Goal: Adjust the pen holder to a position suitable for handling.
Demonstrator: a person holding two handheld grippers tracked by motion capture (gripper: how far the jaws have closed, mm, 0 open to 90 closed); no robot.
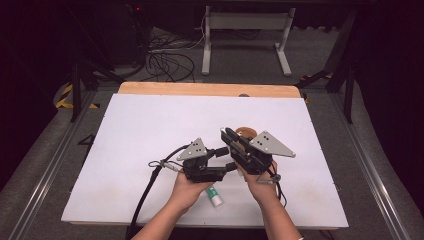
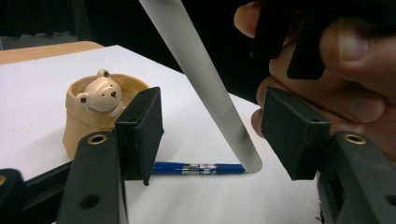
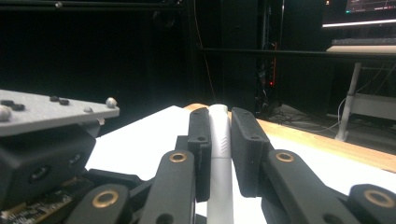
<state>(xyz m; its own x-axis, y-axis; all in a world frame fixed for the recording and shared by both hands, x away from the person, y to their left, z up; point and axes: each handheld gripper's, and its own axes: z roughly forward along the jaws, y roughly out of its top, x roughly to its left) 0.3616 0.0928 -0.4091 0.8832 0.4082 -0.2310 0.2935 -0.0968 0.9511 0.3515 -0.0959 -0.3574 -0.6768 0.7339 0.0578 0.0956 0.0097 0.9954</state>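
White pen clamped in right hand-held gripper (image 1: 231, 134); left hand-held gripper (image 1: 226, 159) open around its tip.

High view: both sit close together over the counter (image 1: 150, 130), a small tube (image 1: 214, 195) lying under the left hand. Left gripper view: jaws wide, white pen (image 2: 205, 84) slanting down between them, tip just above a blue pen (image 2: 201, 168); bear cup (image 2: 100, 112) beyond. Right gripper view: jaws narrow, gripping the pen (image 3: 219, 154) upright. Judgement: centre the shaft between the left pads before closing, and keep the right grip firm so the pen doesn't swivel.
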